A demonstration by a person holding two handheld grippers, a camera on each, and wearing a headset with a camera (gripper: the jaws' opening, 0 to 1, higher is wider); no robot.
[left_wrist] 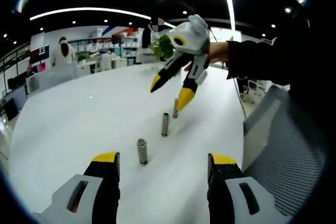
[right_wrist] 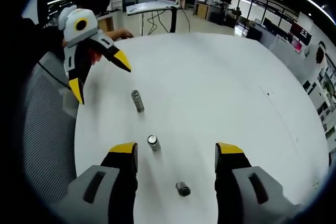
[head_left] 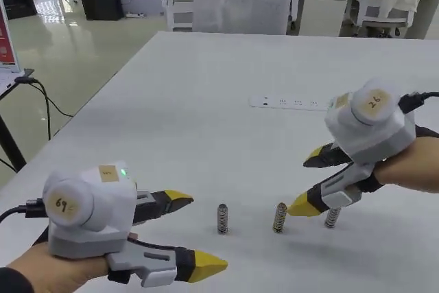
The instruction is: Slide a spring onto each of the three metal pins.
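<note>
Three small coil springs stand upright in a row on the white table (head_left: 206, 121): a left spring (head_left: 222, 218), a middle spring (head_left: 280, 217) and a right spring (head_left: 332, 217). Each seems to sit around a metal pin; a shiny top shows on the middle spring (right_wrist: 153, 142). My left gripper (head_left: 195, 232) is open just left of the row, with the nearest spring (left_wrist: 142, 151) ahead between its jaws. My right gripper (head_left: 302, 183) is open above the middle and right springs, its lower yellow tip beside the middle one. Neither gripper holds anything.
A white power strip (head_left: 288, 103) lies further back on the table. A grey chair (head_left: 240, 12) stands at the far edge. A cable hangs off the table's left side (head_left: 48, 108). A mesh chair (left_wrist: 283, 145) is close to the near edge.
</note>
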